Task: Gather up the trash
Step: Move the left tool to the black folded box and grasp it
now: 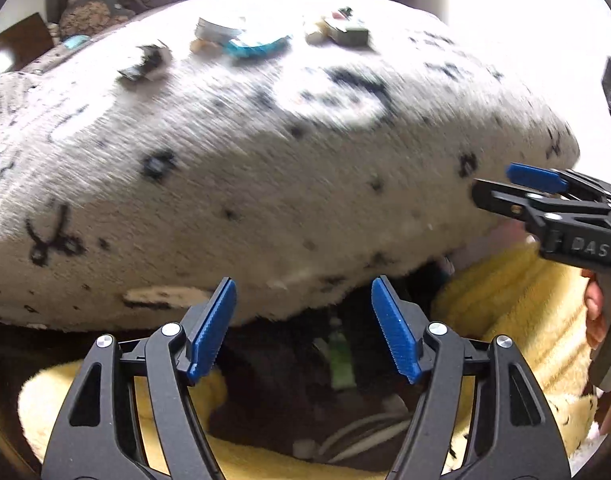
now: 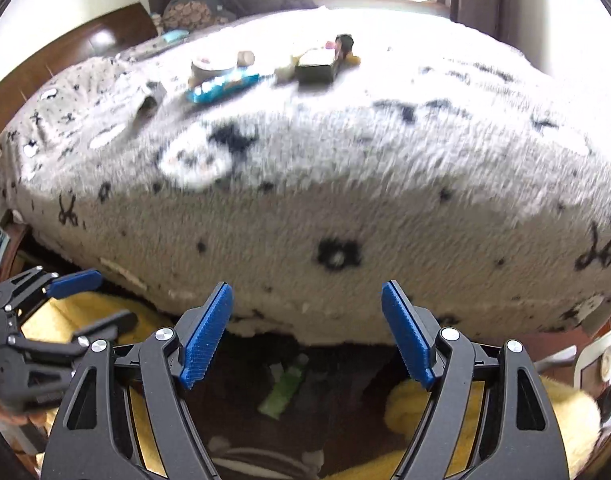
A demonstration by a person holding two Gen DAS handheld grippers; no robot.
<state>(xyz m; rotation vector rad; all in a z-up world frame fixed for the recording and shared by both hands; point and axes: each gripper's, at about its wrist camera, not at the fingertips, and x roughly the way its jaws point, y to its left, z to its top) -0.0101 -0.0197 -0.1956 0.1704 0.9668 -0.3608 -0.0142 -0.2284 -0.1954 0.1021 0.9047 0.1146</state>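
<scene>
Several pieces of trash lie far back on a fluffy white bedspread (image 1: pixel 265 184): a blue wrapper (image 1: pixel 257 47) (image 2: pixel 221 86), a round tin (image 1: pixel 217 28) (image 2: pixel 211 66), a dark box (image 1: pixel 351 34) (image 2: pixel 315 70) and a crumpled dark scrap (image 1: pixel 145 64) (image 2: pixel 149 98). My left gripper (image 1: pixel 303 328) is open and empty, low before the bed's near edge. My right gripper (image 2: pixel 307 334) is open and empty beside it; it also shows at the right of the left wrist view (image 1: pixel 517 184). A green item (image 2: pixel 285 386) (image 1: pixel 341 364) lies in the dark opening below both grippers.
A yellow fuzzy fabric (image 1: pixel 517 308) (image 2: pixel 425 408) rings the dark opening under the grippers. White cords (image 1: pixel 361 436) lie inside it. A wooden headboard (image 2: pixel 101 40), pillows (image 2: pixel 189 6) and a bright window stand behind the bed. A white device (image 2: pixel 597 376) sits at the lower right.
</scene>
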